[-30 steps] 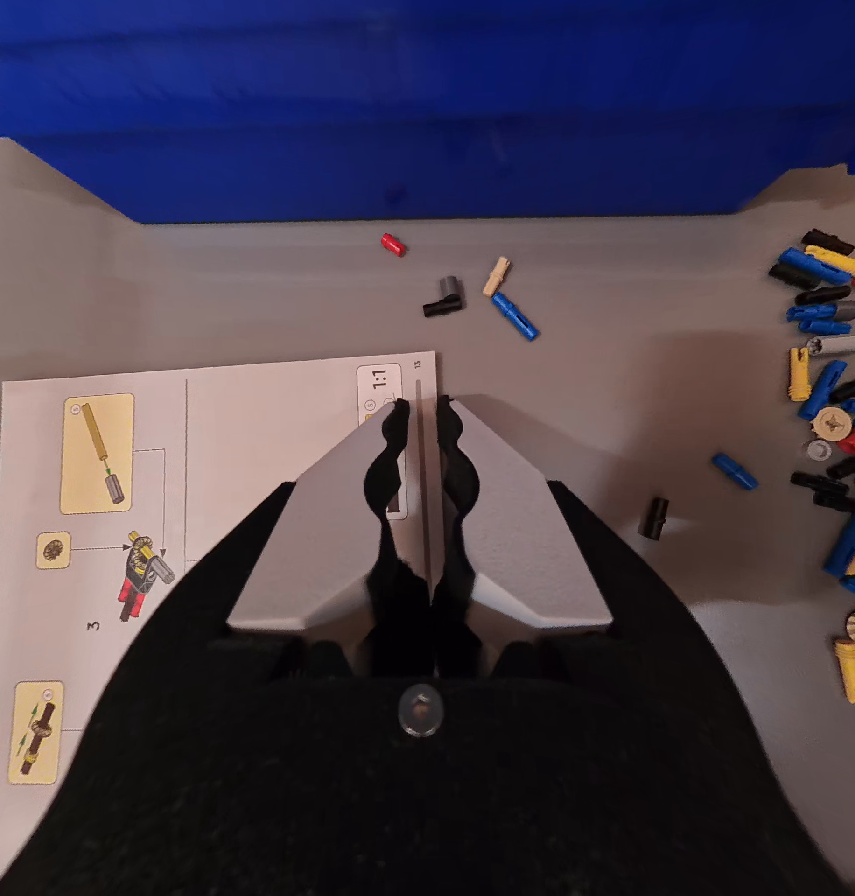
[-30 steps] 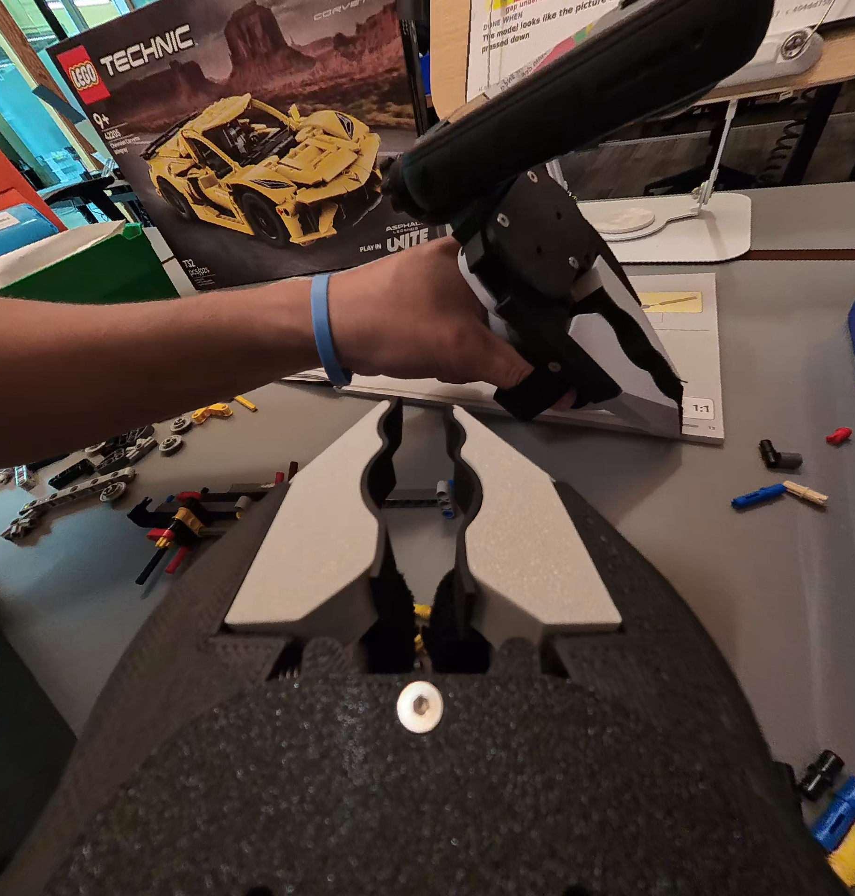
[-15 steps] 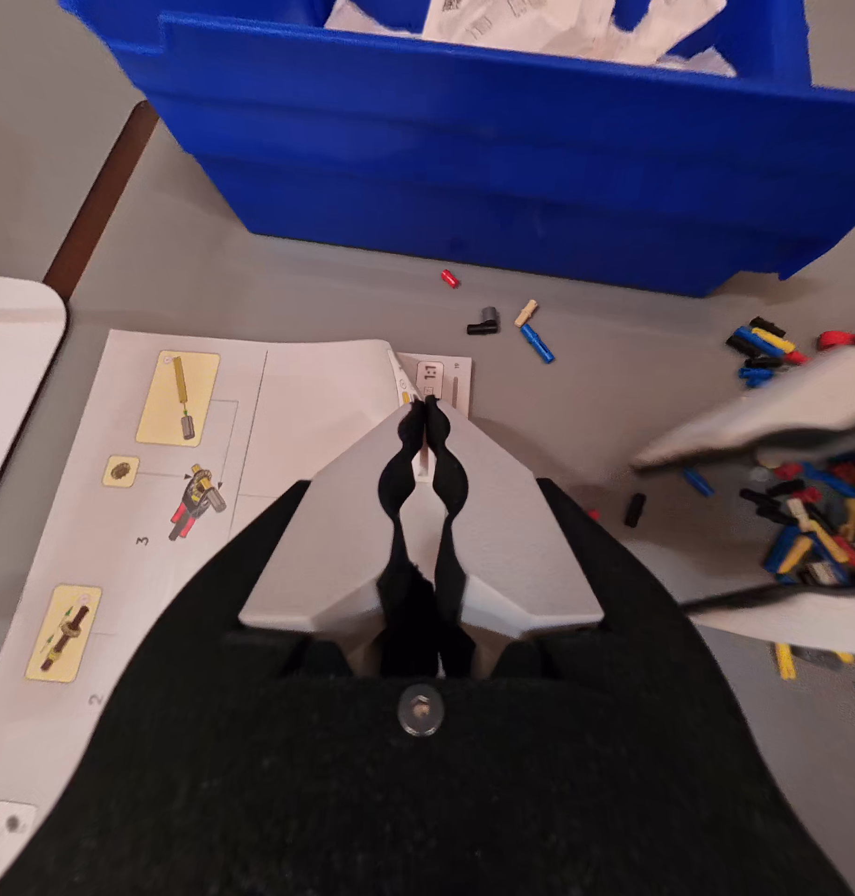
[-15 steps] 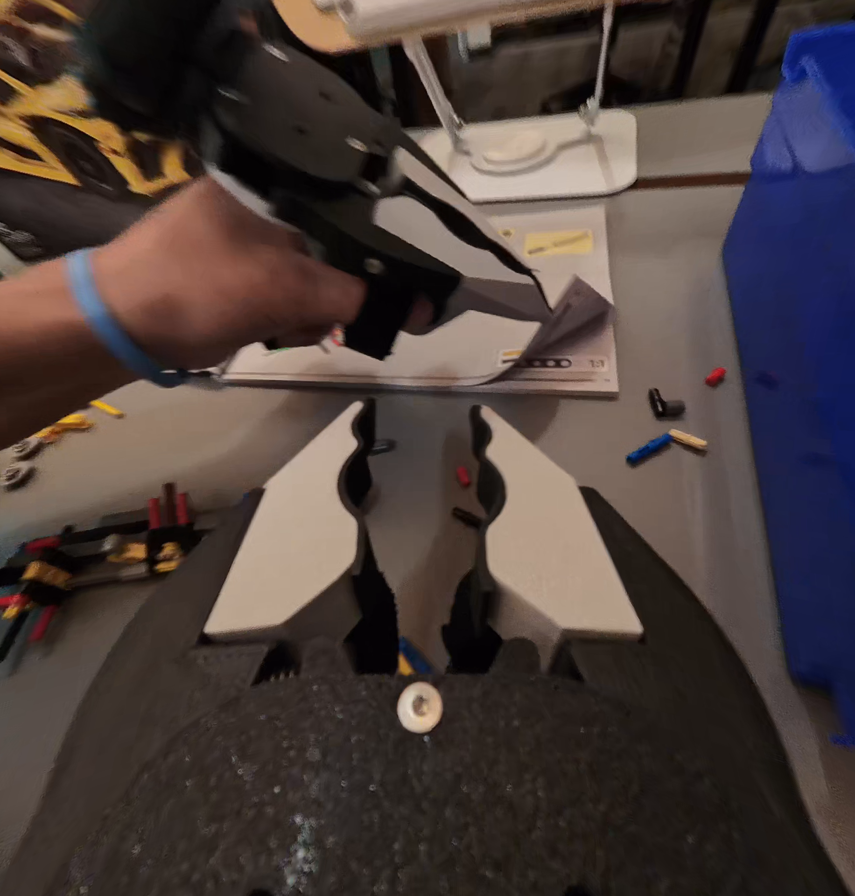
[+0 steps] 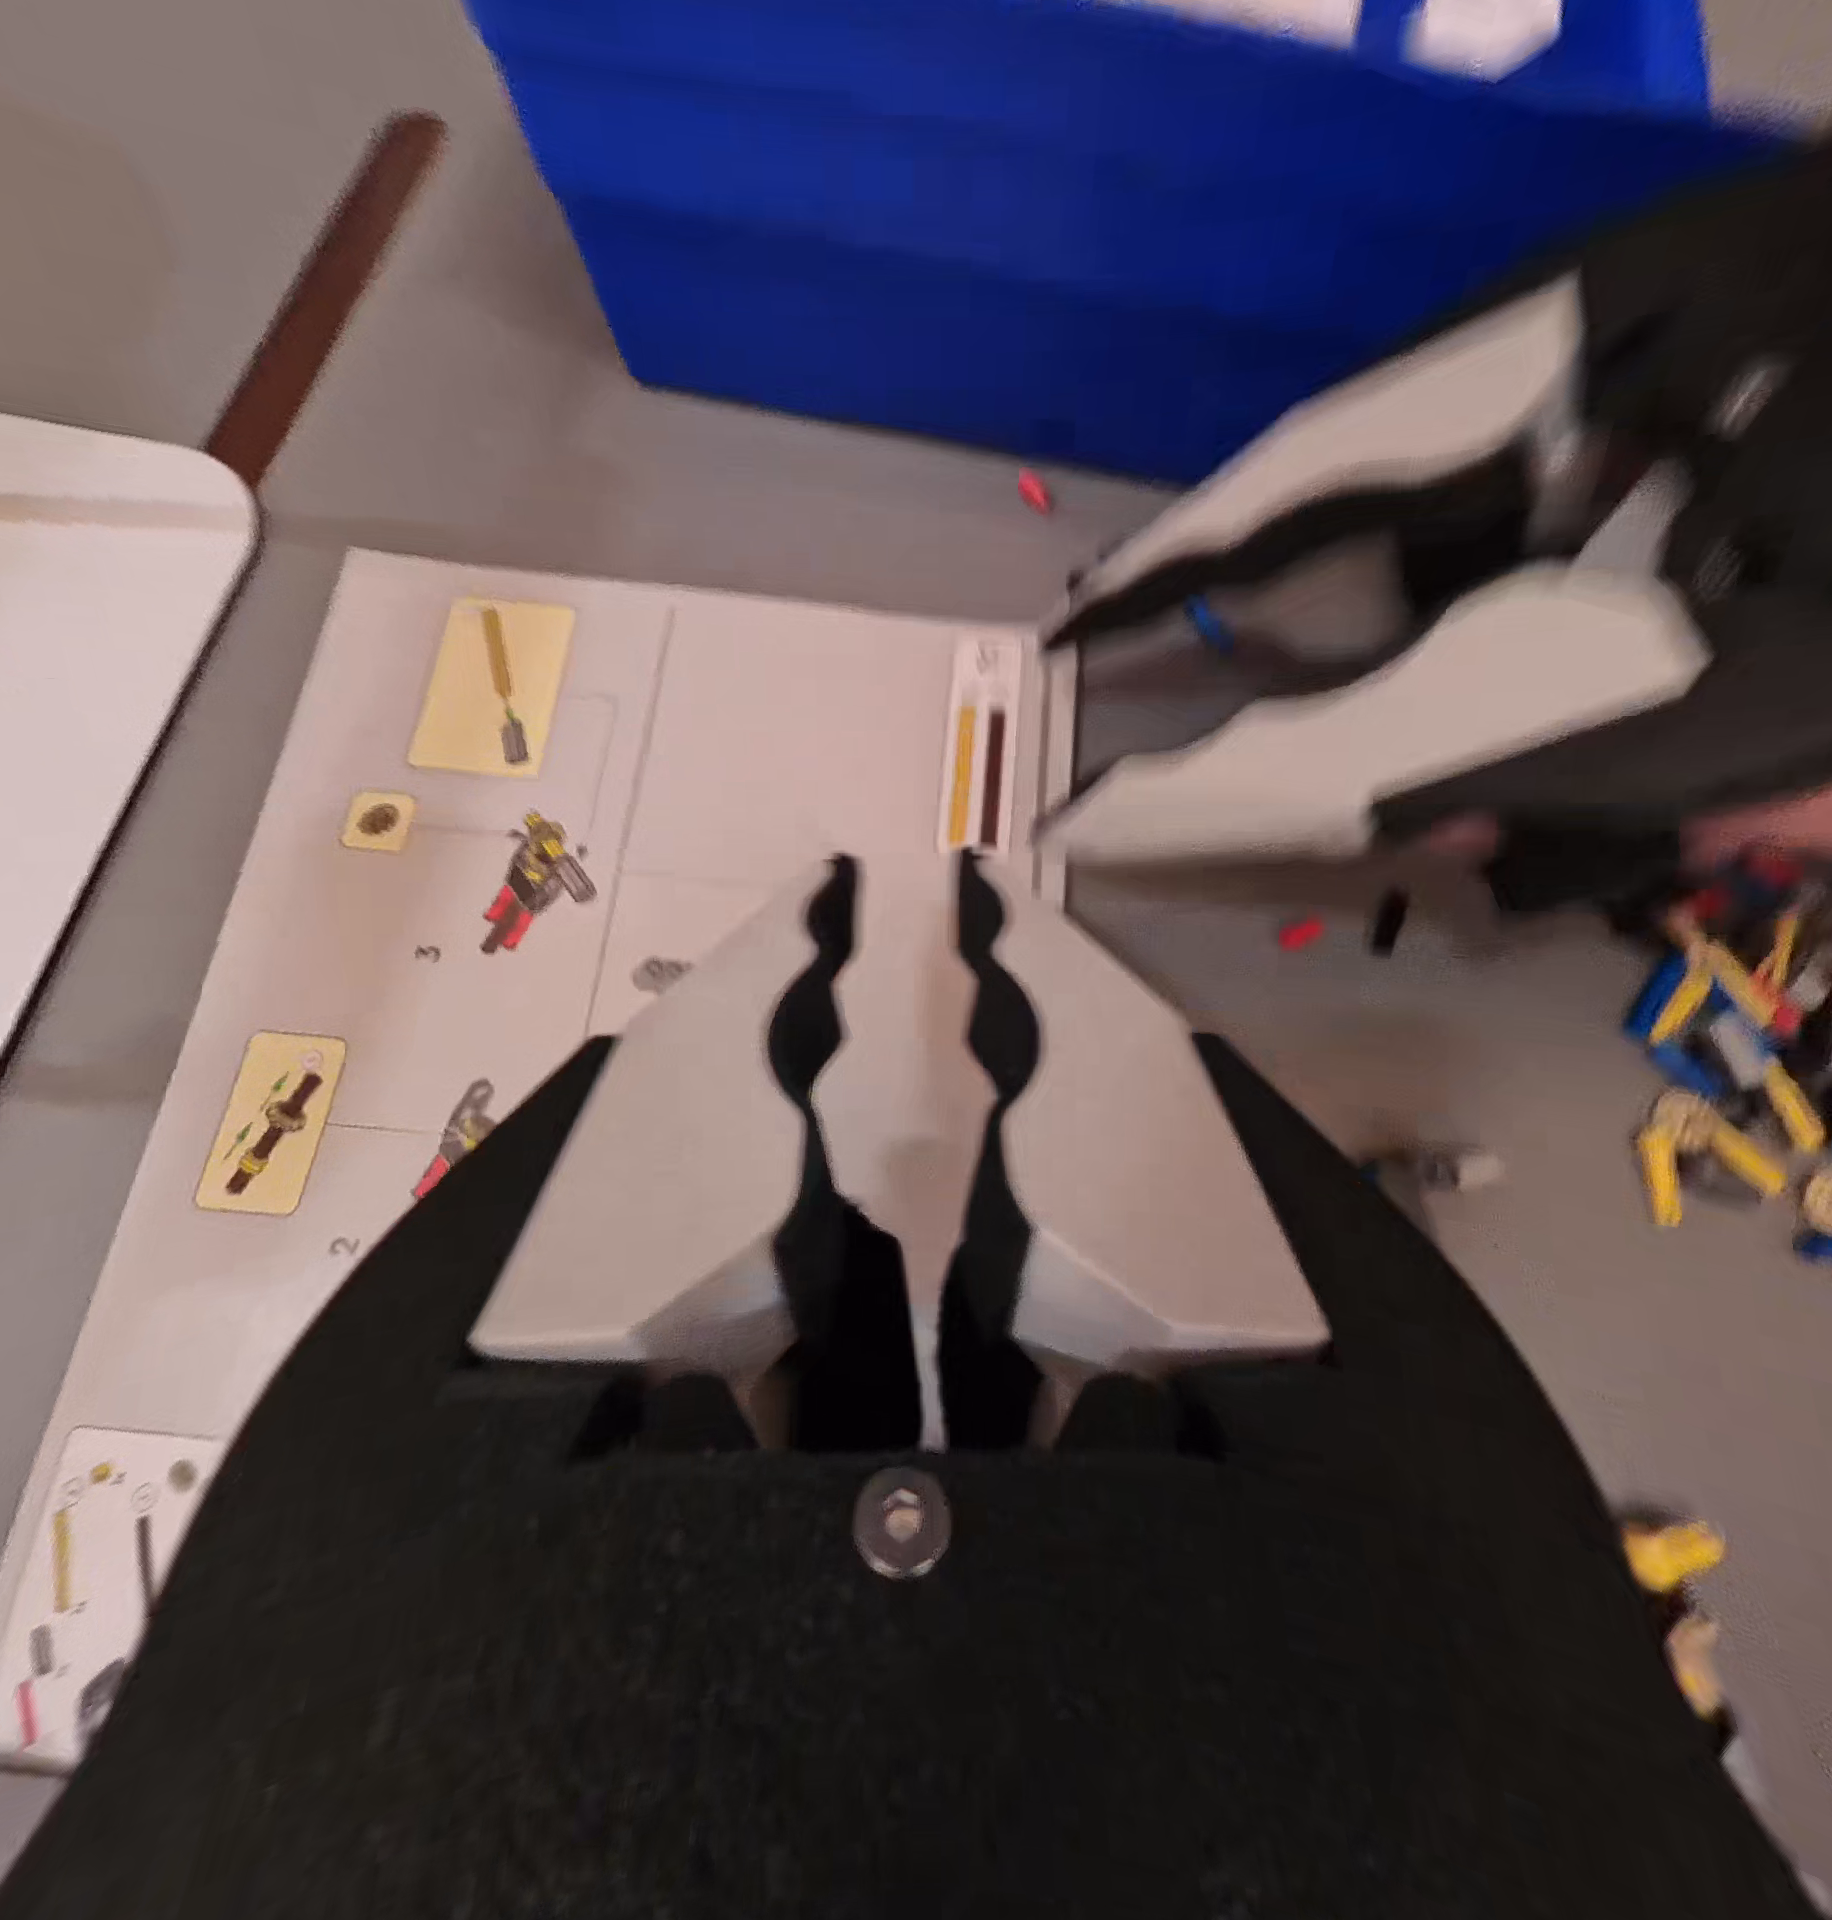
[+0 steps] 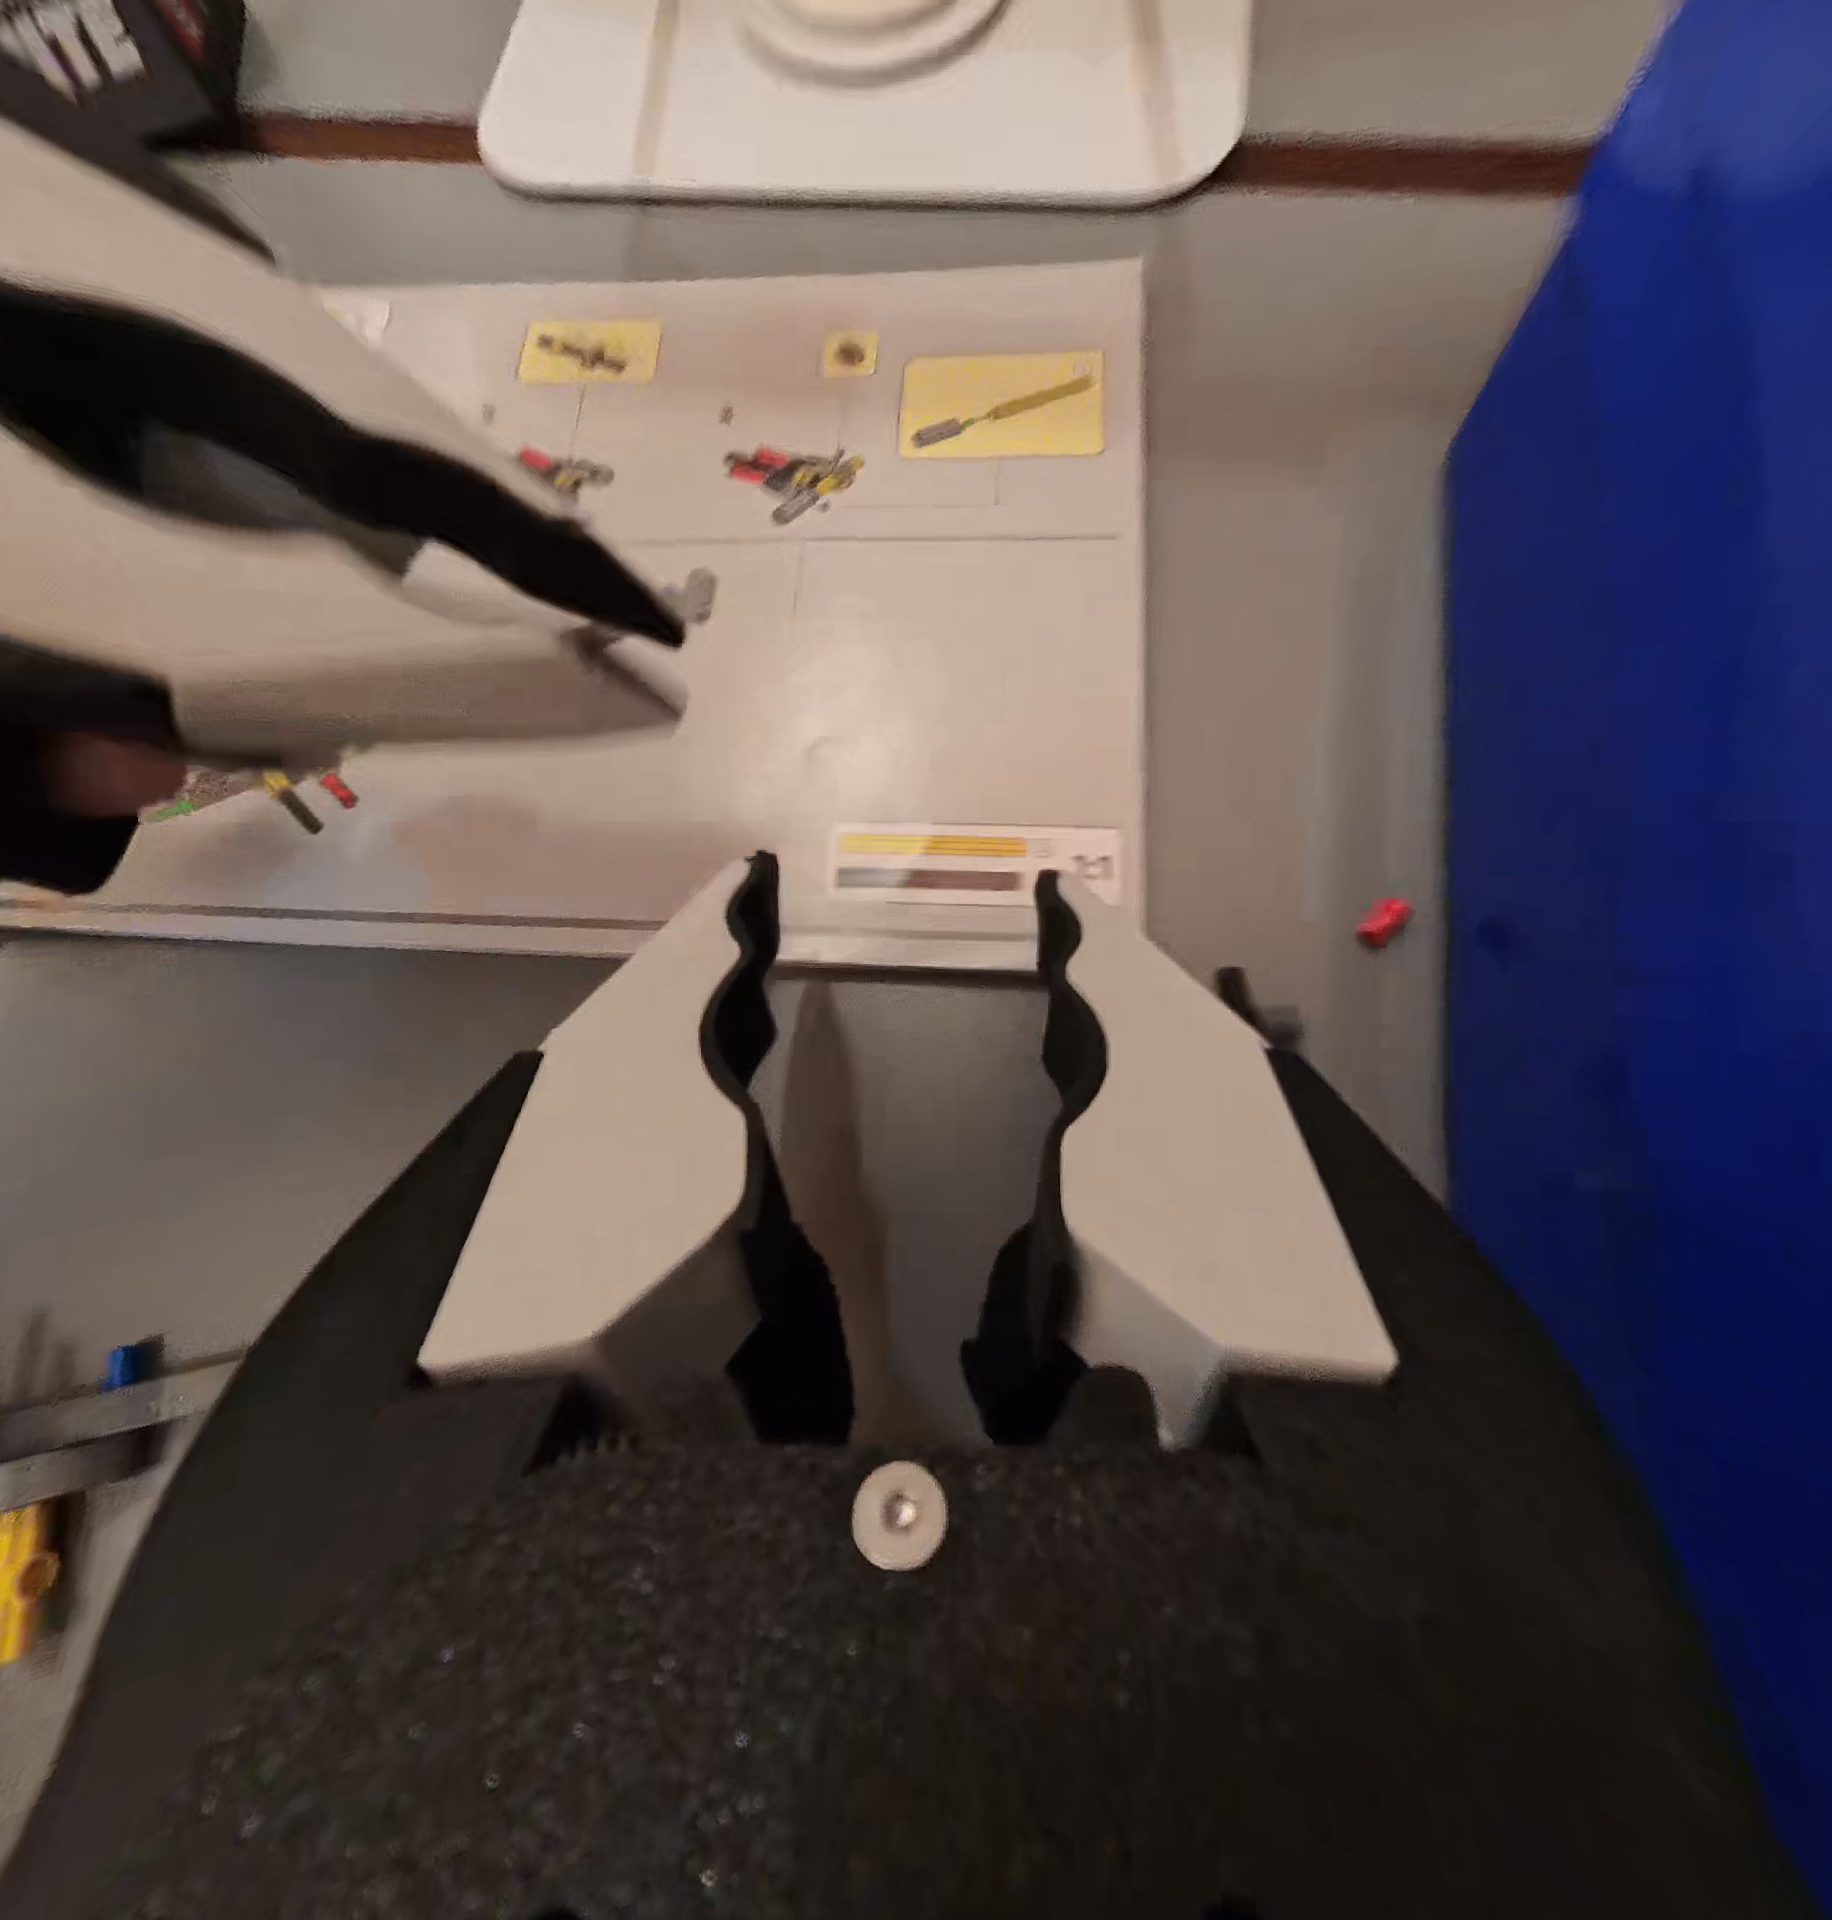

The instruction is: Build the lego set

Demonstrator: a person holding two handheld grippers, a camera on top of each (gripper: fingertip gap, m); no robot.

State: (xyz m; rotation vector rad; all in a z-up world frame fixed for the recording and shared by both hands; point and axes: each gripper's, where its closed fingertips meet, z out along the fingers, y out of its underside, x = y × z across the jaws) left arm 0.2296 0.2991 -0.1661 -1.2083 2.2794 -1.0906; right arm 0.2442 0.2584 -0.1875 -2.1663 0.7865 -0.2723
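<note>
I've got both tools over the instruction booklet, which lies open and flat on the grey table, just in front of the blue bin. My left gripper hangs above the page with its jaws a modest way apart and nothing between them. My right gripper is wider open, also empty, its tips sitting at the near edge of the booklet by the page's lower corner; from the left wrist view it comes in from the side toward that same edge. Everything is motion-blurred, so I can't tell whether either tip actually touches the paper. As for progress, I'd call it early: the open page shows low-numbered build steps, and the loose pile of pins and connectors off to my right looks largely unsorted. A small partial assembly in black, yellow and blue lies at the left edge of the right wrist view, so something is started. A stray red pin sits near the bin wall. My read is that I'm checking the page, with nearly all the building left to do.
</note>
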